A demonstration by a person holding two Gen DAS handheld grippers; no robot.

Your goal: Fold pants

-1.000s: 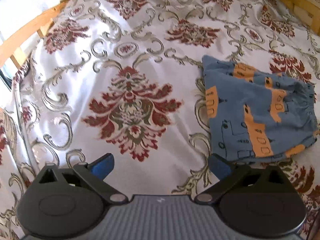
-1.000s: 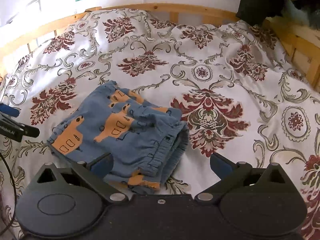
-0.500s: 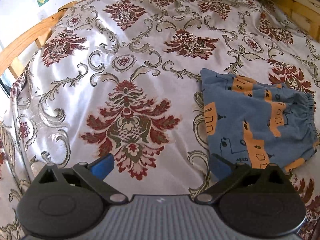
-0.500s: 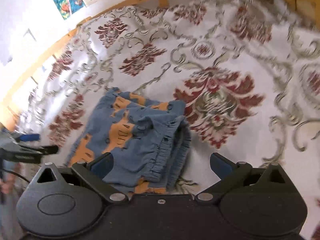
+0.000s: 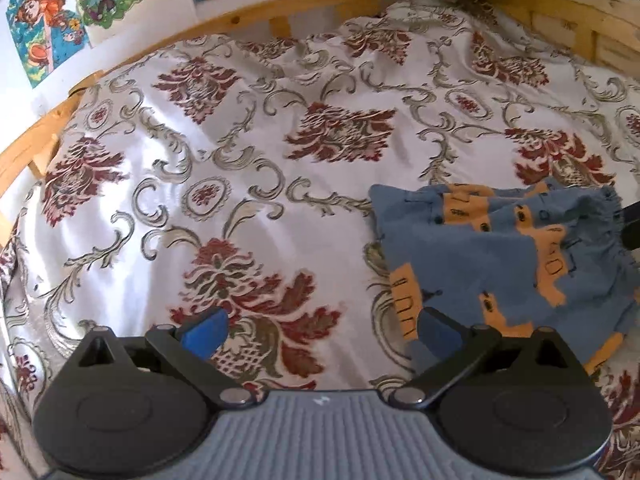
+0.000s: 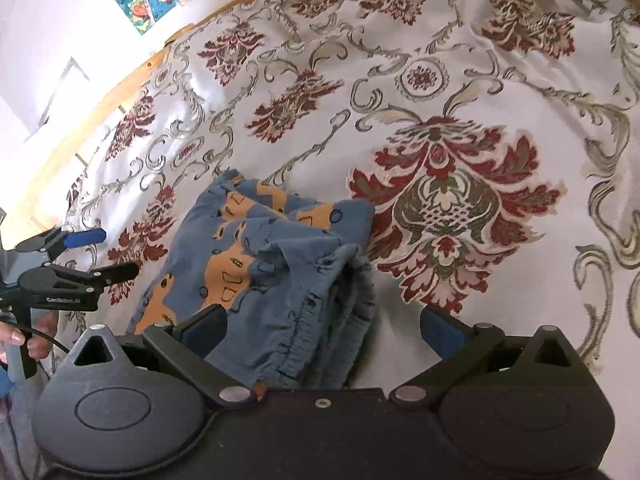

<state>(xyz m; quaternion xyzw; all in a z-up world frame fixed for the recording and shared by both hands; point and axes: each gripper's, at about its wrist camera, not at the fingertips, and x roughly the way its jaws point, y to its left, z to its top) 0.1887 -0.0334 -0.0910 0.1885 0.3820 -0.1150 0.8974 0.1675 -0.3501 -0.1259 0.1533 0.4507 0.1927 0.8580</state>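
Both views closer in on the bedspread [image 5: 248,216] than a second ago; folded blue-and-orange pants [image 6: 272,264] now larger, so the approach for the next fold looks underway. Pants lying on the bed, between the two tools. Right gripper [image 6: 324,326] spread wide, waistband bunched between its fingers, nothing clamped. Left gripper [image 5: 320,330] also wide open, right finger over the pants' edge. Right view only: left tool side-on, a hand [image 6: 30,338] on its handle.
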